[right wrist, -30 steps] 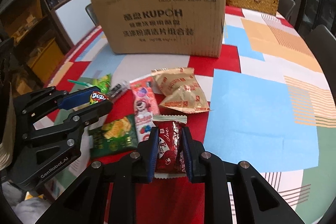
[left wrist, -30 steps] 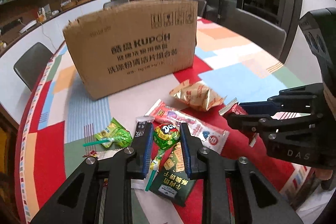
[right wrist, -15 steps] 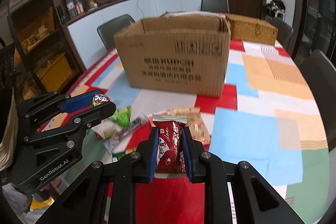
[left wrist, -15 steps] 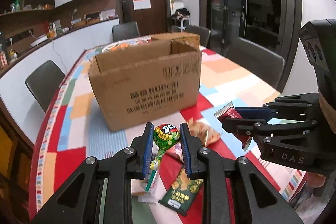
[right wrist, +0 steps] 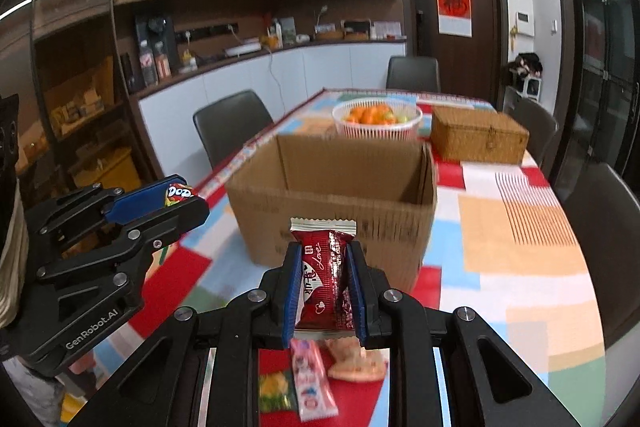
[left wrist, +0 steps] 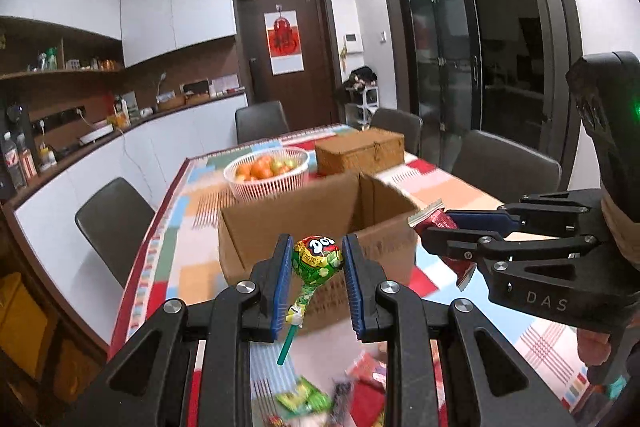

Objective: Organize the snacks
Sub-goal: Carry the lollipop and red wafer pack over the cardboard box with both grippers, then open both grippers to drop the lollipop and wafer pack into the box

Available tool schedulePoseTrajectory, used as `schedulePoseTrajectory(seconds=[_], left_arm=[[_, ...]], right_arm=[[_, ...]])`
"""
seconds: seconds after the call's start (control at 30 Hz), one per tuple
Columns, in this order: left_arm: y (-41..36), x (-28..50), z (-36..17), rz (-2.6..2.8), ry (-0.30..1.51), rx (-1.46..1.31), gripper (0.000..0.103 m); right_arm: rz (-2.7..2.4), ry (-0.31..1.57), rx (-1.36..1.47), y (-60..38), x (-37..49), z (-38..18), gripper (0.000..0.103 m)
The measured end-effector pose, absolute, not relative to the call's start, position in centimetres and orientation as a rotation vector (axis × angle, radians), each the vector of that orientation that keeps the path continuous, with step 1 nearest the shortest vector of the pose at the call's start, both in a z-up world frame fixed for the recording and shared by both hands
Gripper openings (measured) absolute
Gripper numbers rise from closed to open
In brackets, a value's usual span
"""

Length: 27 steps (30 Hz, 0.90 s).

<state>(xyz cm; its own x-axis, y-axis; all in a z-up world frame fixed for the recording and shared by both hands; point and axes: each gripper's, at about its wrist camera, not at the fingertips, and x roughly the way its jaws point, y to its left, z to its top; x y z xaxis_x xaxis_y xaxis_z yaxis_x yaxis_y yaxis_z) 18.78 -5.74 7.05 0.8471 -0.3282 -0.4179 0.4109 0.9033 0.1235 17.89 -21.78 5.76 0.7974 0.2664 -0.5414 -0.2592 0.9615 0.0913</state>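
Observation:
My left gripper (left wrist: 316,259) is shut on a green lollipop (left wrist: 317,259), held in the air in front of the open cardboard box (left wrist: 276,223); its stick hangs down. My right gripper (right wrist: 323,267) is shut on a red snack packet (right wrist: 323,283), held above the table before the same box (right wrist: 340,195). Each gripper shows in the other's view: the right one (left wrist: 444,231) with the red packet at the right, the left one (right wrist: 180,197) with the lollipop at the left. Both are a little short of the box's near wall.
Loose snacks lie on the colourful tablecloth below: a pink bar (right wrist: 314,383), a beige bag (right wrist: 356,363), green packets (left wrist: 304,399). Behind the box stand a white basket of fruit (right wrist: 376,121) and a wicker box (right wrist: 480,141). Chairs surround the table.
Both grippers have risen from the table with their snacks and tilted up, so the box's open top is now visible. The loose snacks have dropped to the bottom of both views.

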Motion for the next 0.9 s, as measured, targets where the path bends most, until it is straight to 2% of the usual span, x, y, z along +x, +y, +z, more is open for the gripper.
schedulePoseTrajectory(seconds=[0.47, 0.9], left_arm=[[-5.8, 26.2, 10.9, -0.380, 0.377, 0.206, 0.026], [-6.1, 35.0, 7.0, -0.391, 0.606, 0.169, 0.026]], right_arm=[[0.287, 0.555, 0.044, -21.9, 25.3, 9.5, 0.023], [0.250, 0.683, 0.034, -21.9, 32.8, 7.6, 0.023]])
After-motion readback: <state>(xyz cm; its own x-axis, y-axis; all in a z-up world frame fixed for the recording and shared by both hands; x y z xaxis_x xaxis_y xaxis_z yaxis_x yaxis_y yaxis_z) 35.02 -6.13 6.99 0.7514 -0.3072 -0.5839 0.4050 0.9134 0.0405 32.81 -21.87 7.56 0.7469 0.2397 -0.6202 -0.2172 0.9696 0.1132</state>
